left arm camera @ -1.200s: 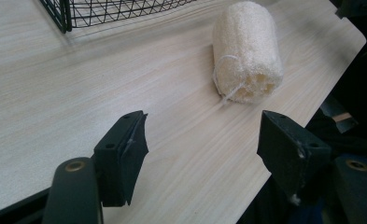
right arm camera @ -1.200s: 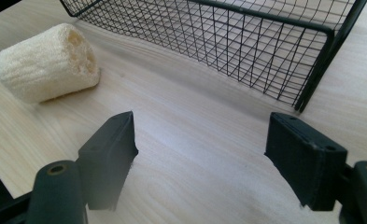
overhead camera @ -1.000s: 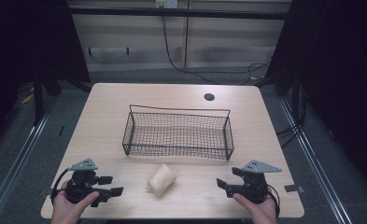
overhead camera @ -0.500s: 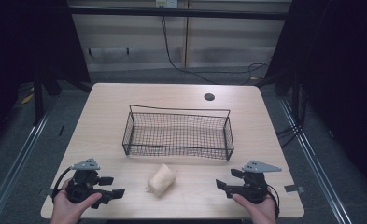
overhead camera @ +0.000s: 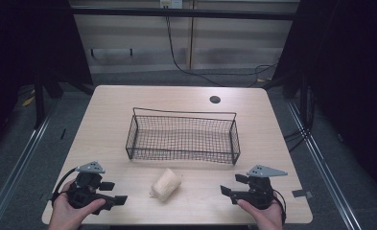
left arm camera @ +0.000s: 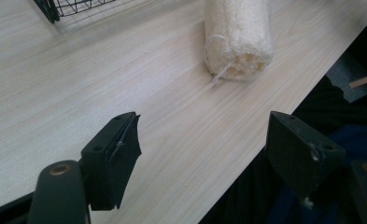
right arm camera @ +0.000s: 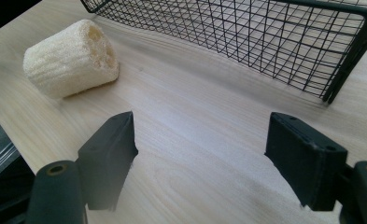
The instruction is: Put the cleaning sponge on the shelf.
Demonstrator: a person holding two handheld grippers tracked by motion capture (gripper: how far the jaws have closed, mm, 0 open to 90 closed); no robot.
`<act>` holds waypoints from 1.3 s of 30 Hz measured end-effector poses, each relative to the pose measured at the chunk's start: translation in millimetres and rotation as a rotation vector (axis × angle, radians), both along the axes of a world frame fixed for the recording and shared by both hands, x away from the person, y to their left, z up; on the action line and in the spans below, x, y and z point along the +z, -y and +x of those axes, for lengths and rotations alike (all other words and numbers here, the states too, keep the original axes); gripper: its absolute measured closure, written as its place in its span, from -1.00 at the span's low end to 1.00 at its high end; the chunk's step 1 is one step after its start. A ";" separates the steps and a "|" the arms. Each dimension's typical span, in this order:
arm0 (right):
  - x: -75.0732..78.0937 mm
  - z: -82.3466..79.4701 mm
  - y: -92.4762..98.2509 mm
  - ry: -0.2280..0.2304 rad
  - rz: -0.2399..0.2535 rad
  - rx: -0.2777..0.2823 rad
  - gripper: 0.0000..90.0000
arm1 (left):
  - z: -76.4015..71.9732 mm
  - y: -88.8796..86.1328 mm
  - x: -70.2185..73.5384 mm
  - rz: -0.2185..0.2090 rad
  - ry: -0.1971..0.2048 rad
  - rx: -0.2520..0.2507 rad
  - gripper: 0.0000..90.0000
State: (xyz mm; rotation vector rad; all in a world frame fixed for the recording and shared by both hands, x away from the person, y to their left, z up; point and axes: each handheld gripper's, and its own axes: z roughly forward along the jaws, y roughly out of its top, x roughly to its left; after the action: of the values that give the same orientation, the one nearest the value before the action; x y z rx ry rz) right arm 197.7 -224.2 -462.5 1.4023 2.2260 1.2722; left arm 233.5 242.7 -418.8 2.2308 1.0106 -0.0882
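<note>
The loofah (overhead camera: 165, 184) lies on the table (overhead camera: 104, 120) at lower centre of the high view, just in front of the basket (overhead camera: 182, 135) and apart from it. It sits between the 2 grippers, about equally near each. Its long axis runs diagonally, from lower left to upper right toward the basket. The left gripper (overhead camera: 113, 194) and right gripper (overhead camera: 228, 184) both rest low near the table's front edge, jaws spread wide and empty, pointing inward at the loofah.

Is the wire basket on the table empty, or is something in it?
Empty. The wire basket shows only bare tabletop through its mesh floor, and the loofah lies on the table outside it, toward the near edge.
</note>
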 end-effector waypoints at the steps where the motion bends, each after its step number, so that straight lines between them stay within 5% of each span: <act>1: 0.1 0.0 0.0 -0.004 0.001 -0.001 -0.47 | 0.7 1.1 1.6 0.005 -0.006 -0.001 -0.43; 8: -0.5 -0.2 -2.8 -0.016 -0.005 0.018 -0.43 | 4.5 17.0 7.7 0.036 -0.019 -0.051 -0.37; 13: -0.1 -0.7 -4.9 -0.013 -0.014 0.024 -0.44 | 12.5 33.5 11.5 0.094 -0.024 -0.110 -0.44; 29: 5.0 -3.2 -2.7 0.015 0.016 0.006 -0.44 | 18.4 69.5 23.2 0.174 -0.033 -0.154 -0.40; 39: 4.9 -2.7 -3.6 -0.001 0.018 0.014 -0.46 | 31.3 91.7 28.7 0.229 -0.080 -0.146 -0.33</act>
State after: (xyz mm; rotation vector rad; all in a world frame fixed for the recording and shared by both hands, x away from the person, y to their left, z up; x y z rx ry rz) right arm 194.9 -220.6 -457.6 1.3960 2.2344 1.2999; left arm 264.9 151.1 -390.0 2.5270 0.9385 -0.1324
